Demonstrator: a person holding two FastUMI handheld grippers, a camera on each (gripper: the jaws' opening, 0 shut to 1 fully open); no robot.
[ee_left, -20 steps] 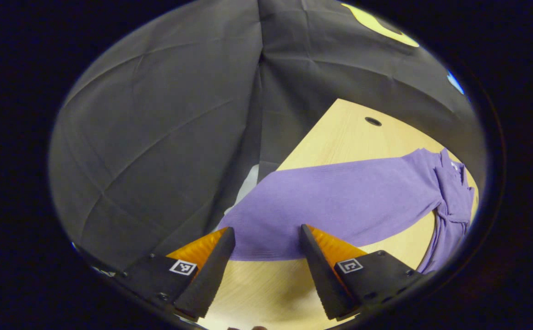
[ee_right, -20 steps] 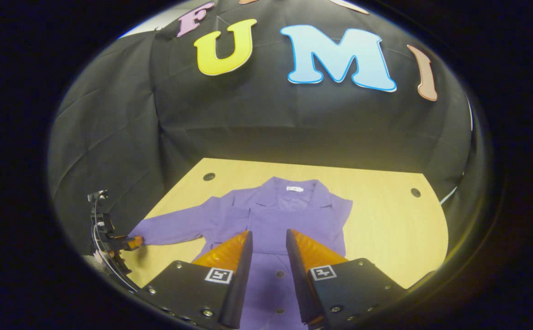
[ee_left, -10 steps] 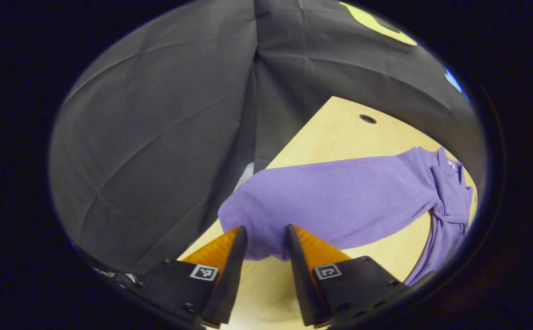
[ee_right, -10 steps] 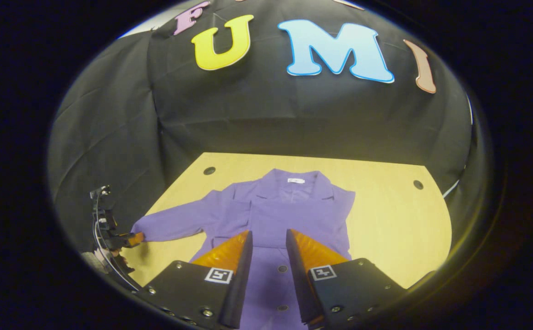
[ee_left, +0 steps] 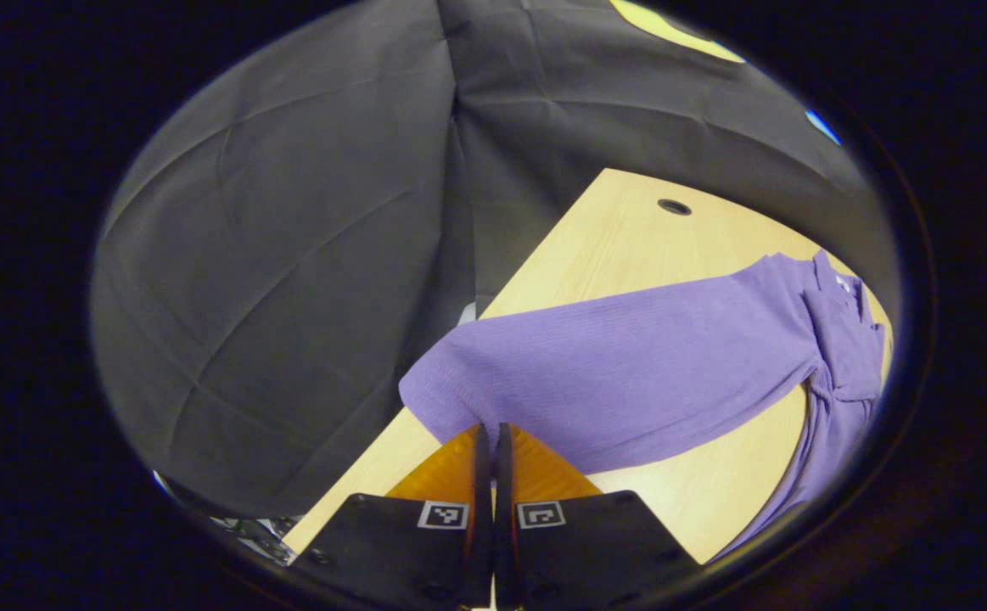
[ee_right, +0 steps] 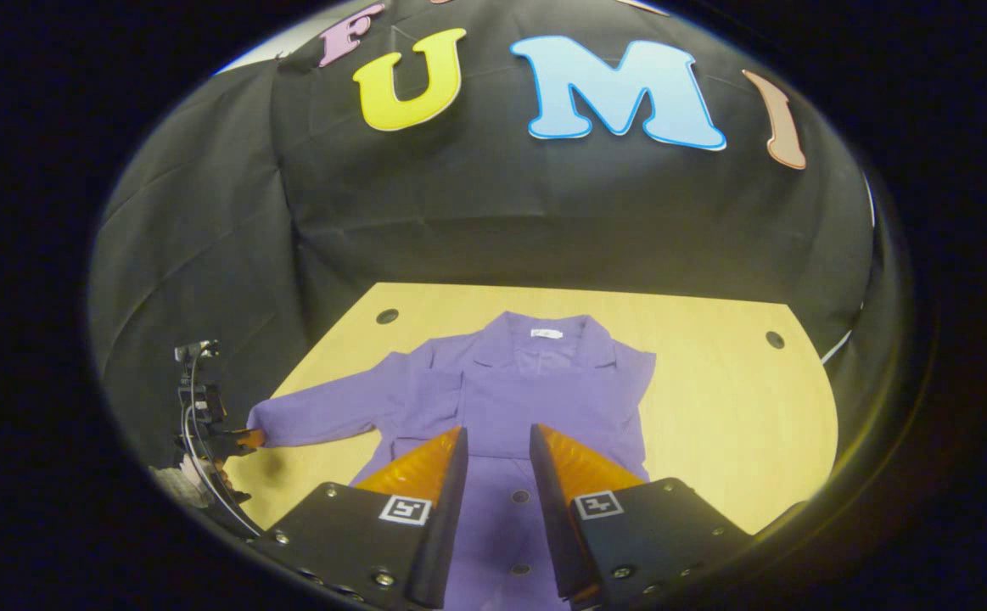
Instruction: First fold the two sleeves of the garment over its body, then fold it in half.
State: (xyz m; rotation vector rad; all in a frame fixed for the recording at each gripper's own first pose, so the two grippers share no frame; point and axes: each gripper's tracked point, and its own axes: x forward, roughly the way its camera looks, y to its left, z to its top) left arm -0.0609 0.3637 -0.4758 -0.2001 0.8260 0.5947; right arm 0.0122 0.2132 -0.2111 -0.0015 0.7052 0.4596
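A purple buttoned garment [ee_right: 544, 386] lies flat on the wooden table [ee_right: 731, 407], collar toward the far wall. One sleeve [ee_left: 629, 365] stretches out sideways to the table's left edge. My left gripper [ee_left: 488, 429] is shut on the cuff end of that sleeve, with the fabric pinched at the fingertips. The right gripper view shows the same sleeve [ee_right: 323, 412] with the left gripper [ee_right: 243, 439] at its end. My right gripper [ee_right: 497, 431] hangs open above the garment's buttoned front, nothing between its fingers.
The table has round holes near its far corners [ee_right: 387, 316] [ee_right: 770, 339] [ee_left: 674, 206]. Black cloth walls close in behind and to the left. Bare wood [ee_right: 739, 441] lies to the right of the garment.
My left gripper has closed from wide open onto the sleeve cuff, and the cuff has lifted slightly. The right gripper has barely moved and stays open.
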